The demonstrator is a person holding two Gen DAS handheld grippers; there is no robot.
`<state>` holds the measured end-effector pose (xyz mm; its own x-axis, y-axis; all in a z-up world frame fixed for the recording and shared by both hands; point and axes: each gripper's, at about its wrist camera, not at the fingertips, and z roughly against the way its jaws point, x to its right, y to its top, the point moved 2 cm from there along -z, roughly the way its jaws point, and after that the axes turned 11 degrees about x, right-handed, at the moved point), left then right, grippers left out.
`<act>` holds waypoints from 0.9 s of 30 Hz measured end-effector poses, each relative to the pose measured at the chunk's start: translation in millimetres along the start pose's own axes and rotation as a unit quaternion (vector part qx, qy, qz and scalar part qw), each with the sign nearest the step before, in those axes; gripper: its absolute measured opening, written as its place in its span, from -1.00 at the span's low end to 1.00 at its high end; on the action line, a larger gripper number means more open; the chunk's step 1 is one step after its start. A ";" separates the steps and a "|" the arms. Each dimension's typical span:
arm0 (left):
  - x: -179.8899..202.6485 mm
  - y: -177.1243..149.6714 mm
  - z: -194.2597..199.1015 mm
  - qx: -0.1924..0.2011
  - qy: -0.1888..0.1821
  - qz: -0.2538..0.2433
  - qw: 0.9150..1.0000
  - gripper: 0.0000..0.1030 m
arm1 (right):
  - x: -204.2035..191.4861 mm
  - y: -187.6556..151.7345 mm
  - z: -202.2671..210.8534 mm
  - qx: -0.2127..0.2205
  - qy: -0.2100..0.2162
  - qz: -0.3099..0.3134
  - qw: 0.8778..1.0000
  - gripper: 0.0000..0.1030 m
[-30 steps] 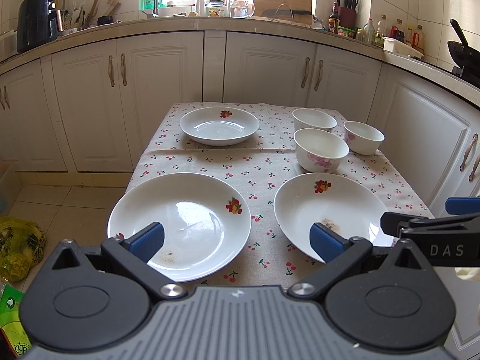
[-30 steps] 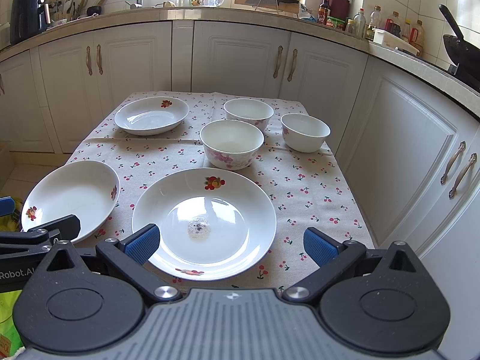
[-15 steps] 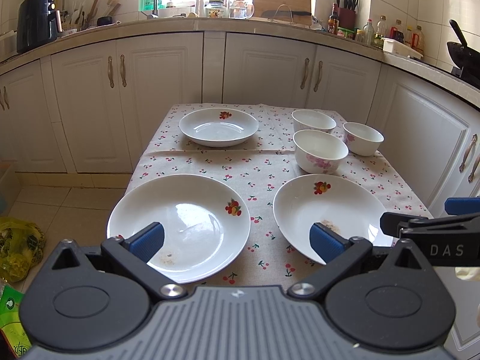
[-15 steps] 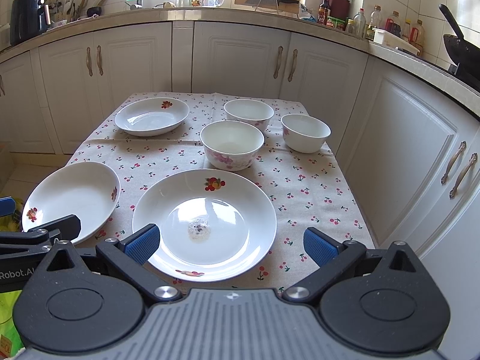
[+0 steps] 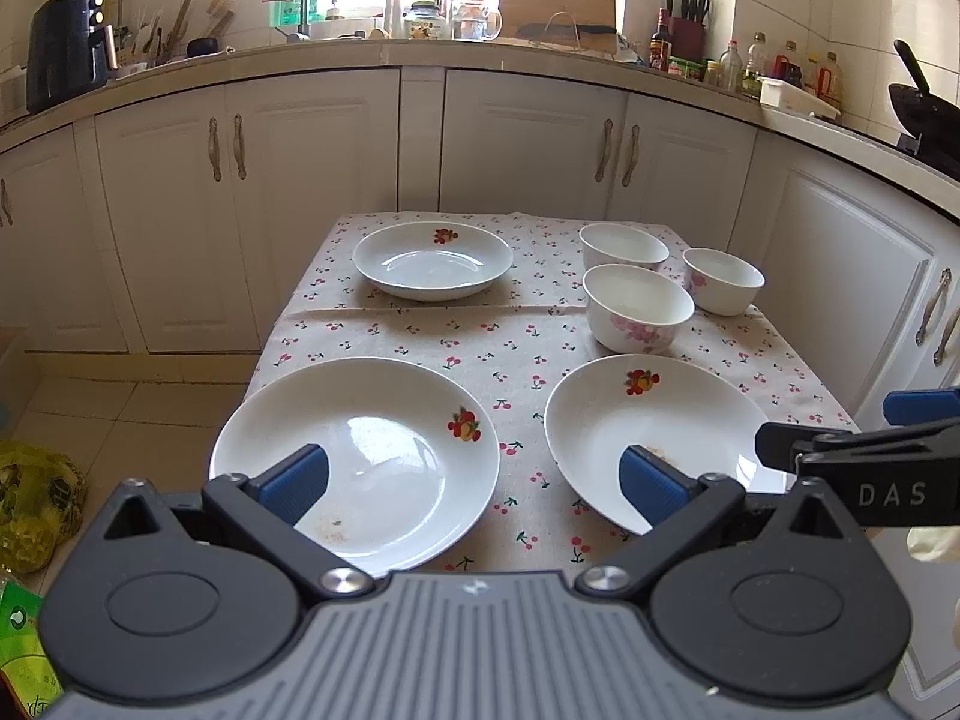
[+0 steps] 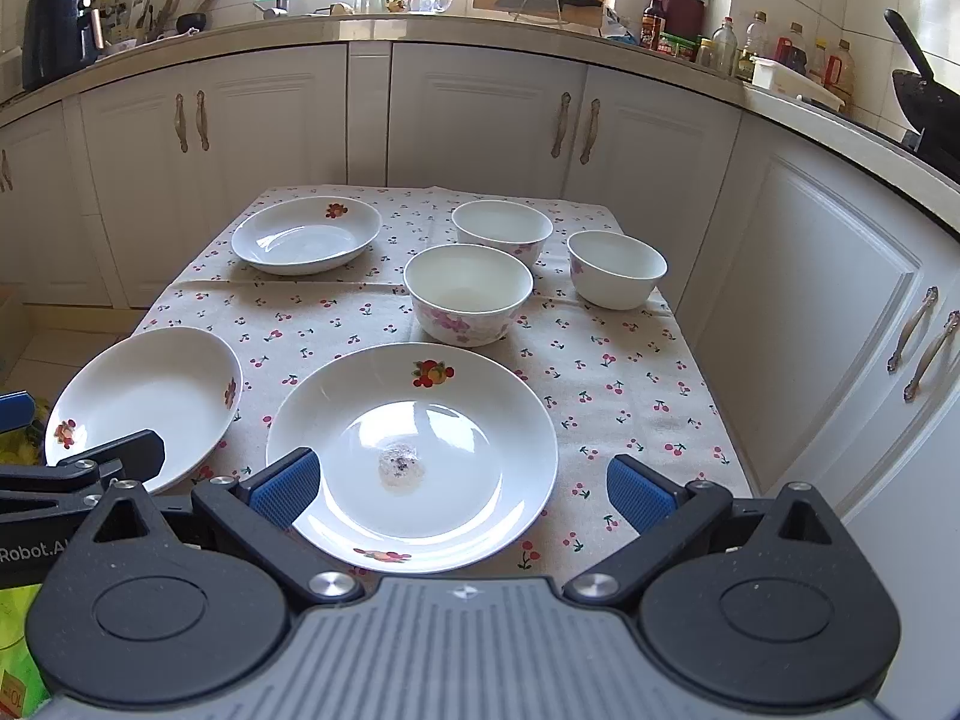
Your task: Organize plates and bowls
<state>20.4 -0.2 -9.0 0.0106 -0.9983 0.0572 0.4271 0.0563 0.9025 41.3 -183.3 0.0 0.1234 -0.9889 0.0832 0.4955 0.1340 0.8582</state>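
Both your left gripper point(image 5: 474, 483) and right gripper point(image 6: 459, 486) have fingers spread wide, empty, each with a plate point(image 5: 384, 456) point(image 6: 432, 438) just ahead between them.

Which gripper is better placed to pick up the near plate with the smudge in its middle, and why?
Right, probably. The right gripper is open, with the smudged plate centred just ahead of its fingers. The left gripper faces the other near plate.
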 end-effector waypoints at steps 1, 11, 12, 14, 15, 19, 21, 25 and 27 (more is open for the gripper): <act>-0.4 0.6 -0.7 0.000 -0.002 0.000 1.000 0.98 | -0.4 0.7 -0.7 0.001 0.001 0.001 1.000 1.00; -13.0 3.5 -11.5 0.001 -0.009 -0.008 1.000 0.98 | 1.0 14.9 -9.5 0.018 0.039 0.008 0.999 1.00; -15.0 3.5 -12.4 0.002 -0.008 -0.010 1.000 0.98 | 1.2 16.7 -10.6 0.022 0.041 0.010 0.999 1.00; -19.6 3.0 -13.9 0.006 -0.008 -0.017 1.000 0.98 | 1.2 21.1 -12.9 0.030 0.044 0.017 0.998 1.00; -22.4 2.1 -14.8 0.006 -0.009 -0.020 1.000 0.98 | 1.7 24.0 -13.7 0.036 0.049 0.017 0.998 1.00; -37.4 -6.2 -19.7 0.006 -0.017 -0.029 0.999 0.98 | 4.7 37.1 -15.7 0.073 0.075 0.008 0.994 1.00; -47.1 -13.2 -21.6 0.005 -0.020 -0.038 0.999 0.98 | 3.9 42.8 -21.1 0.096 0.101 0.005 0.990 1.00; -66.2 -28.0 -21.3 0.001 -0.022 -0.051 0.998 0.98 | -9.7 48.2 -39.3 0.092 0.124 0.044 0.987 1.00; -76.7 -36.1 -20.8 -0.007 -0.022 -0.050 0.998 0.98 | -18.1 47.7 -49.2 0.081 0.132 0.057 0.986 1.00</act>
<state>22.9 74.0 -54.9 -0.0723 -0.9973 -0.0139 0.4365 -0.0442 0.8986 105.0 -155.8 14.5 0.4007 -0.9138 0.0663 0.3242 0.2091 0.9226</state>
